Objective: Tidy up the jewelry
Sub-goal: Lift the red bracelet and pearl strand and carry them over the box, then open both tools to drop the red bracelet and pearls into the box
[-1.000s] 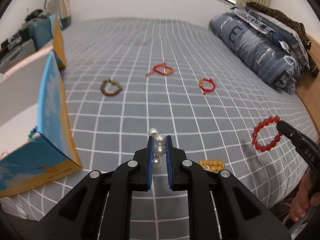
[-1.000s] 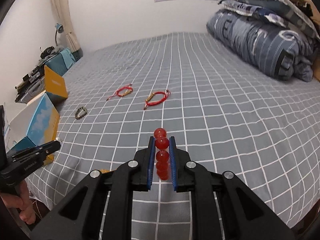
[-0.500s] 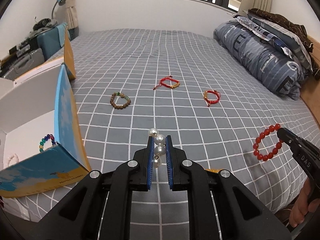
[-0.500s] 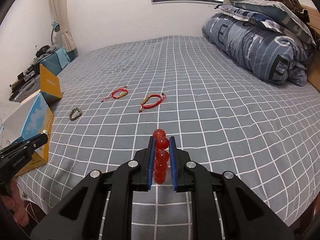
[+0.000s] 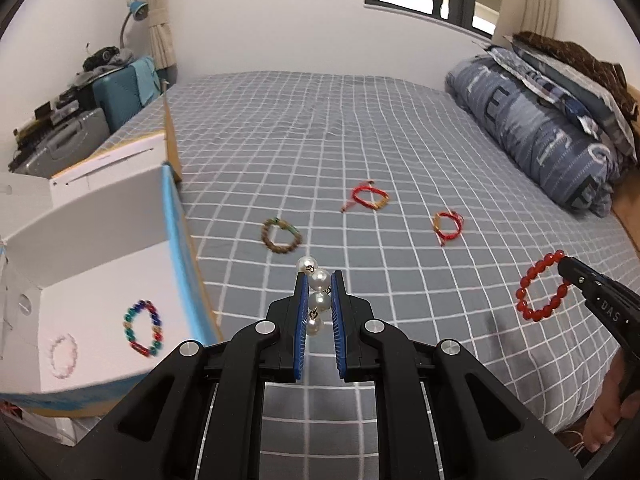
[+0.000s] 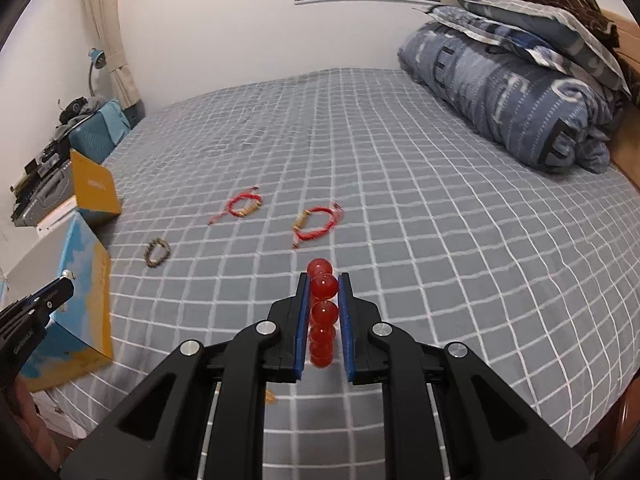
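Note:
My left gripper is shut on a pearl bracelet and holds it above the bed, just right of the open white box. The box holds a multicoloured bead bracelet and a pale pink bracelet. My right gripper is shut on a red bead bracelet; it hangs as a ring in the left wrist view. On the bed lie a brown bead bracelet and two red cord bracelets.
The grey checked bed fills the view. A rolled blue quilt and pillows lie at the right. The box has blue and yellow sides. Suitcases and a lamp stand at the far left. A yellow bit shows under my right gripper.
Both grippers have risen and pulled back with their bracelets. The left one has shifted towards the box, so its inside and the bracelets in it now show.

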`<action>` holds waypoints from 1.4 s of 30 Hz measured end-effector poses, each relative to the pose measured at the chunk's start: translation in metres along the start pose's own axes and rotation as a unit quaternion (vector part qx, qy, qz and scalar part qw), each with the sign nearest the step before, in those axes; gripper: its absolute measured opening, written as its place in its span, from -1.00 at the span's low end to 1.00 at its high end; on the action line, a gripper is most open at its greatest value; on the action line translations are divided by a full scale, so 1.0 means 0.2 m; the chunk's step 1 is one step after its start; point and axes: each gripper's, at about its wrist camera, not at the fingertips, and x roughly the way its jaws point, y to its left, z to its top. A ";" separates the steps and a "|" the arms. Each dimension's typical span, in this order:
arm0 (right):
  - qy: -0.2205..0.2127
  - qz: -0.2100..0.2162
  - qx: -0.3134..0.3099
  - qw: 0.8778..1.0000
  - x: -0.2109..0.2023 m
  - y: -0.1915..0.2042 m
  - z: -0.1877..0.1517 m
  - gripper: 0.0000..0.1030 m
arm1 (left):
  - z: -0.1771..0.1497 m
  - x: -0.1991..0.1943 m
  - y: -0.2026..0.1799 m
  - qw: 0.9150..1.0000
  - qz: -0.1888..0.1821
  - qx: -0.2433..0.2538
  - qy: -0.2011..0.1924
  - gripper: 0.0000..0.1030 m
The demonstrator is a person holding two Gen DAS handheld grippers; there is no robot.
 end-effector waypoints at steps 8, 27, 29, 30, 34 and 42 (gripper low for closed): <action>-0.003 0.037 -0.036 0.999 -0.02 0.37 0.16 -0.75 | 0.11 -0.13 0.27 0.999 0.038 -0.019 -0.007 -0.79; 0.000 0.160 -0.146 0.976 -0.12 1.56 0.21 -0.75 | 0.04 -0.38 1.14 0.984 0.136 -0.116 0.003 -0.79; 0.007 0.169 -0.157 0.973 -0.11 1.67 0.18 -0.75 | 0.01 -0.38 1.21 0.982 0.142 -0.126 0.011 -0.79; 0.009 0.171 -0.161 0.972 -0.11 1.70 0.16 -0.75 | 0.00 -0.37 1.24 0.981 0.142 -0.132 0.015 -0.79; 0.023 0.177 -0.175 0.968 -0.06 1.84 0.08 -0.75 | -0.07 -0.32 1.34 0.979 0.138 -0.146 0.036 -0.79; 0.070 0.157 -0.208 0.963 0.13 1.99 -0.11 -0.75 | -0.18 -0.14 1.42 0.973 0.138 -0.160 0.091 -0.79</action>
